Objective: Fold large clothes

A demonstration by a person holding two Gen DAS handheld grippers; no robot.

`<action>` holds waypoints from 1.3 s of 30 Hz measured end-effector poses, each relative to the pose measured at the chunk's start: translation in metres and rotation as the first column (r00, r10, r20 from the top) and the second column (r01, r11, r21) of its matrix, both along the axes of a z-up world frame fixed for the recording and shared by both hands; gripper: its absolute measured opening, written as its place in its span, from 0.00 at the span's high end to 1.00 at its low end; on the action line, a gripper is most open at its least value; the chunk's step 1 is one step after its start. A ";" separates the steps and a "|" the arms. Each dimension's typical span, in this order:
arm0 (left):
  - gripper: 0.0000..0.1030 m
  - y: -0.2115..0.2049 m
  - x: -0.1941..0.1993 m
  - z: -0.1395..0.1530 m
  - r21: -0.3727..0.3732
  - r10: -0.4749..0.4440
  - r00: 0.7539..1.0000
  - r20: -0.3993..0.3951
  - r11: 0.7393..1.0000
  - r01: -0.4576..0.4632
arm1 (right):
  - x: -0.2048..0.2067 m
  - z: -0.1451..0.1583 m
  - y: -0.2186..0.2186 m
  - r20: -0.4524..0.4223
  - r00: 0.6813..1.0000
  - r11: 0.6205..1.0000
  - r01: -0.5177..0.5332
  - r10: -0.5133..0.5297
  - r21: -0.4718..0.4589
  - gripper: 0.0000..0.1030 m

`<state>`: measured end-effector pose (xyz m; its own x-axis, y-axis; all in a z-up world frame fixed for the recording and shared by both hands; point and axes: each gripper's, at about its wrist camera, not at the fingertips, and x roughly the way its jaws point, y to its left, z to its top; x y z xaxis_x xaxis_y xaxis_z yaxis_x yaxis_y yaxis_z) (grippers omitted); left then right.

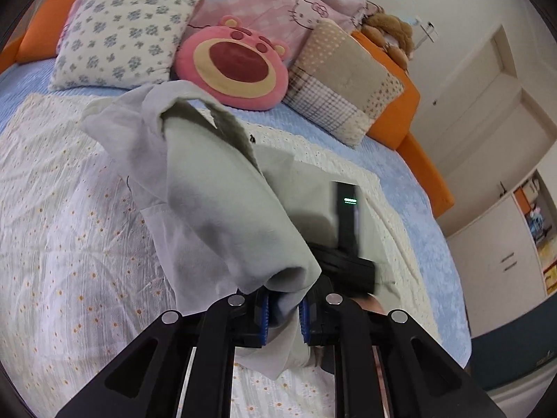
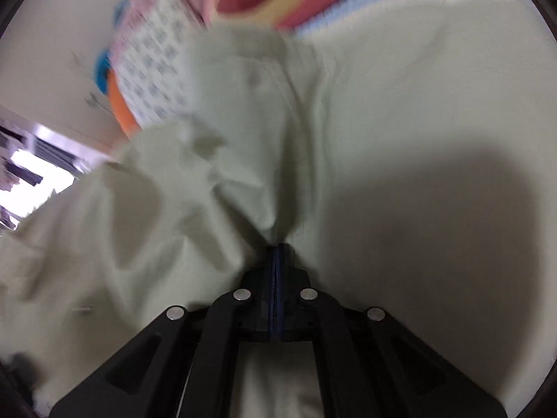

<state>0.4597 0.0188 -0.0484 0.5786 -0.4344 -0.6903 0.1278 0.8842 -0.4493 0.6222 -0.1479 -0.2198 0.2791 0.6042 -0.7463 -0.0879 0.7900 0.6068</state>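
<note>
A pale green garment (image 1: 209, 188) hangs lifted above the bed. My left gripper (image 1: 283, 317) is shut on a bunched fold of it, with cloth passing between the blue pads. In the left wrist view my right gripper (image 1: 348, 261) shows as a black body just ahead and to the right, partly behind the cloth. In the blurred right wrist view my right gripper (image 2: 277, 264) is shut on a pinched edge of the same garment (image 2: 400, 122), which spreads flat to the right and bunches up to the left.
The bed has a white daisy-print cover (image 1: 59, 230) over a blue sheet (image 1: 407, 174). At its head lie a floral pillow (image 1: 125, 31), a pink bear cushion (image 1: 233, 66), a patchwork pillow (image 1: 341, 80) and a pink blanket. White wardrobe doors (image 1: 487, 80) stand to the right.
</note>
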 end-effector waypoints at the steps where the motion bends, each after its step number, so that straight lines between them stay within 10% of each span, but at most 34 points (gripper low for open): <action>1: 0.83 0.000 0.002 -0.001 -0.002 -0.005 1.000 -0.003 1.000 0.005 | 0.001 0.001 0.001 -0.003 1.000 1.000 0.009 -0.009 -0.001 1.00; 7: 0.83 -0.006 0.005 0.007 0.008 -0.010 1.000 0.002 1.000 0.010 | -0.040 0.031 -0.034 0.121 0.990 0.996 0.062 -0.069 0.061 0.96; 13: 0.83 -0.043 0.003 0.021 0.080 -0.025 1.000 0.009 0.997 0.024 | -0.145 0.026 -0.104 0.217 0.951 0.918 0.129 -0.222 0.374 0.97; 23: 0.83 -0.181 -0.007 0.037 0.230 -0.192 0.981 0.034 0.956 0.179 | -0.224 -0.006 -0.126 0.224 0.938 0.902 0.159 -0.265 0.400 0.97; 28: 0.83 -0.258 -0.005 0.009 0.252 -0.286 0.958 -0.019 0.926 0.281 | -0.250 -0.006 -0.172 0.226 0.907 0.888 0.254 -0.356 0.383 0.96; 35: 0.83 -0.331 -0.018 -0.061 0.265 -0.389 0.912 -0.128 0.873 0.409 | -0.304 0.007 -0.278 0.244 0.783 0.808 0.488 -0.572 0.330 0.96; 39: 0.84 -0.334 -0.010 -0.101 0.359 -0.339 0.927 -0.159 0.855 0.374 | -0.321 0.027 -0.311 0.296 0.752 0.804 0.507 -0.589 0.310 0.96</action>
